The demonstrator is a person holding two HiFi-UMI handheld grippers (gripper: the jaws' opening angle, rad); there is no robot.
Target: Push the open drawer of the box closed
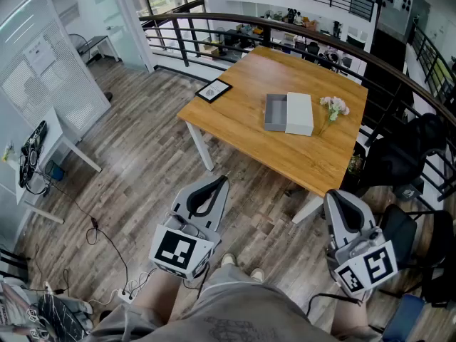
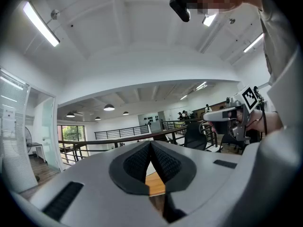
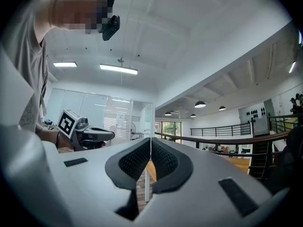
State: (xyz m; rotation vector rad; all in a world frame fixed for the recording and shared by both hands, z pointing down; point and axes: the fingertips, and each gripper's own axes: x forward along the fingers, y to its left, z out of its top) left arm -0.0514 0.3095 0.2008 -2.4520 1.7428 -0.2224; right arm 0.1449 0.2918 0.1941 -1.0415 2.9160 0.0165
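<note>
A white box (image 1: 299, 112) lies on the wooden table (image 1: 235, 112), with its grey drawer (image 1: 275, 112) pulled out to the left. Both grippers hang far from it, down near the person's legs. My left gripper (image 1: 219, 182) is shut with nothing in it; in its own view the black pads (image 2: 163, 163) meet at the tip. My right gripper (image 1: 336, 197) is also shut and empty, its pads (image 3: 163, 162) touching at the front. Each gripper view points up at the ceiling and shows the other gripper off to the side.
A small bunch of flowers (image 1: 333, 107) lies right of the box. A black-framed picture (image 1: 214, 90) sits at the table's left corner. A dark railing (image 1: 342, 38) runs behind the table, dark chairs (image 1: 410, 155) stand at right, and cables (image 1: 107, 248) trail on the wooden floor at left.
</note>
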